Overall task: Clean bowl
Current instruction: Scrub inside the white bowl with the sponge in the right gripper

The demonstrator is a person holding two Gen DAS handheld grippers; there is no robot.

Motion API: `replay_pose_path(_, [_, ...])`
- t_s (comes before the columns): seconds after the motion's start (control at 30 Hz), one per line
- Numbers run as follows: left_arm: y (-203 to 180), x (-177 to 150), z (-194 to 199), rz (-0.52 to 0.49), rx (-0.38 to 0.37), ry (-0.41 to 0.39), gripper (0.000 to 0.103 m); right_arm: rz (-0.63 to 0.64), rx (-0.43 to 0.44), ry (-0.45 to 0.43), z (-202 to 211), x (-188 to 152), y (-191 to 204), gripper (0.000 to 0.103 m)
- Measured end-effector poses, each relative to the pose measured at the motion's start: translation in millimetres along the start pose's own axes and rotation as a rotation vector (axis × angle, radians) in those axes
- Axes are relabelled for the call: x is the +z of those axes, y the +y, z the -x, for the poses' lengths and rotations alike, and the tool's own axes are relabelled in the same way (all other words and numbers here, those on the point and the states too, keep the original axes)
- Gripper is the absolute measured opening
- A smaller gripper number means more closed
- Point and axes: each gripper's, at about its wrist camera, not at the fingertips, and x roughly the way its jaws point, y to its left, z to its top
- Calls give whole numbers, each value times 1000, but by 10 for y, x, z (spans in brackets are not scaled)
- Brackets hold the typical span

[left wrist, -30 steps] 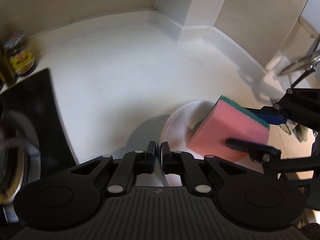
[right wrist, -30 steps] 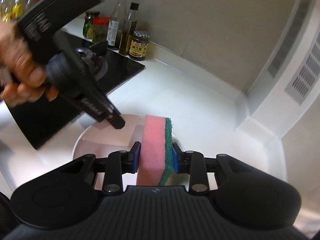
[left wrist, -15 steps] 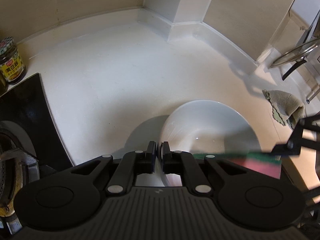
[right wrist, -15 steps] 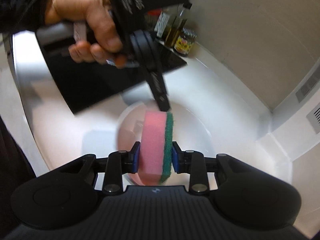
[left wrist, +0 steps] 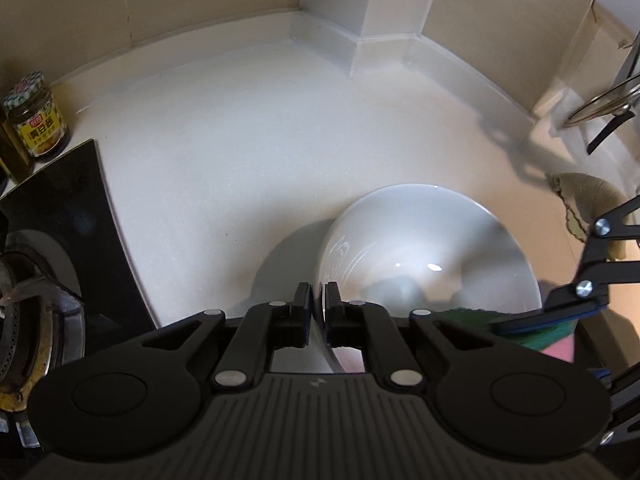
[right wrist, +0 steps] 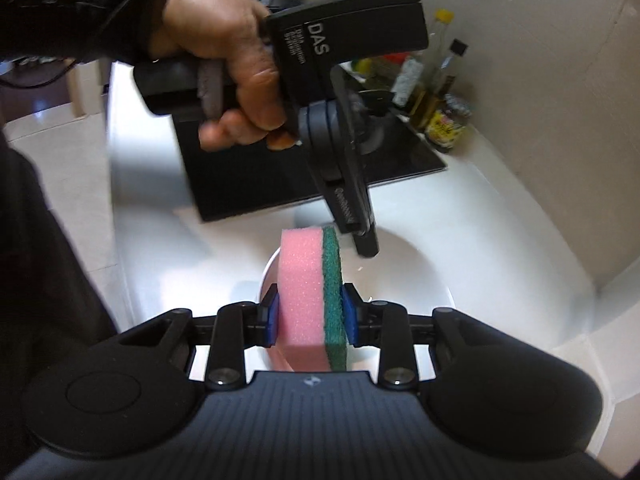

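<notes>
white ceramic bowl (left wrist: 424,248): stands on the white countertop (left wrist: 248,152), beside the black hob (left wrist: 68,216). glazed, rigid, likely slippery and breakable; best held at the rim. left gripper (left wrist: 317,312): jaws clamped on the near rim wall, steadying it. right gripper (right wrist: 310,316): pads pinching a pink-and-green sponge (right wrist: 310,292), soft and compressible, green scourer face to the right, poised above the bowl's edge. interior looks glossy; wiping not visibly finished.

White glossy bowl (left wrist: 424,248) sits upright on the counter, its 9 o'clock rim pinched. Pink sponge (right wrist: 302,292) with green scouring face stands on edge above it.
</notes>
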Motion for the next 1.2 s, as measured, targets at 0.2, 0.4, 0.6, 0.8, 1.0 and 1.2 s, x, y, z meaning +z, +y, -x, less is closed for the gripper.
replay_pose_path(0.2, [-28,-86,49,38,34,53,14,-23,-39,-12,48,-102,22,27])
replay_pose_path(0.4, [4,-3,-45,62,11,39,4,-61,9,-57,71,3,153,27])
replay_pose_path(0.6, [-100,419,-295,-31,-50,56,8,45,-29,-2,113,2,196,27])
replay_pose_path(0.8, [-62,628,-419,8,-99,68,8,177,-169,97,53,-101,174,27])
replay_pose_path(1.0, [-14,332,-178,51,-58,78,20,200,-207,114,3,-108,184,27])
replay_pose_path(1.2, [-43,350,-277,22,-55,87,16,201,-180,113,2,-78,114,27])
